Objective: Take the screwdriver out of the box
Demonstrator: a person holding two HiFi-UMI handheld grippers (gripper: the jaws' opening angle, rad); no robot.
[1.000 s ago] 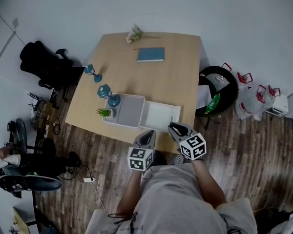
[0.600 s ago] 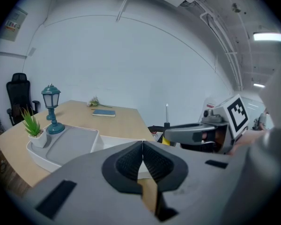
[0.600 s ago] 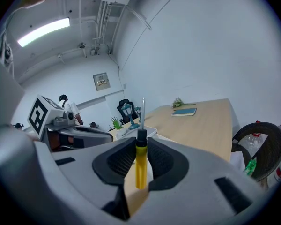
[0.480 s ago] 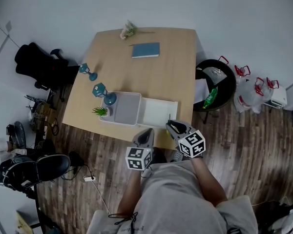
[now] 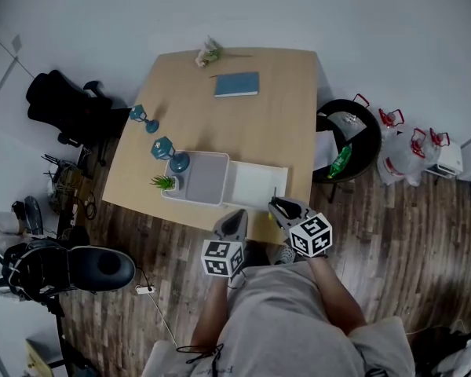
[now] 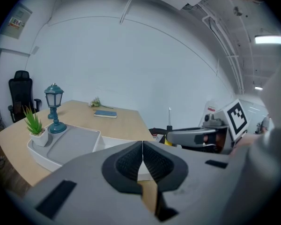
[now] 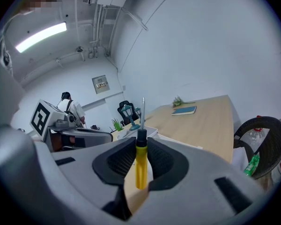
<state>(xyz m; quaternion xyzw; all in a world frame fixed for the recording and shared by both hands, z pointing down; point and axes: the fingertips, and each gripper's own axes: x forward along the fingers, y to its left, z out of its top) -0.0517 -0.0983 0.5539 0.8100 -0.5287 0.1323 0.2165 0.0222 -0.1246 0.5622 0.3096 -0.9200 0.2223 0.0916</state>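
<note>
The screwdriver (image 7: pixel 141 159) is being gripped by its yellow handle between the jaws of the right gripper (image 7: pixel 140 150). It is being held upright, with the black collar and the thin metal shaft pointing up past the jaw tips. It is being kept in the air above the near edge of the table (image 5: pixel 259 124), just in front of the open white box (image 5: pixel 257 187). It is therefore judged to be out of the box already. The left gripper (image 6: pixel 143 159) is being held just beside the right one, its jaws pressed together with nothing between them.

The handle is being caught only along a narrow strip of the pads, and much of its length is being left outside them. A slip is being judged as the main risk. If the grip is loosened or the wrist is rolled, the round handle may be turned or dropped. Because the tool is being held at the table edge, it may be lost to the wooden floor (image 5: pixel 392 234) rather than to the tabletop. The tall shaft may also be knocked against the left gripper, since the two are being kept so close together. A low pass back over the box may let the lower end of the handle catch the rim.
</note>
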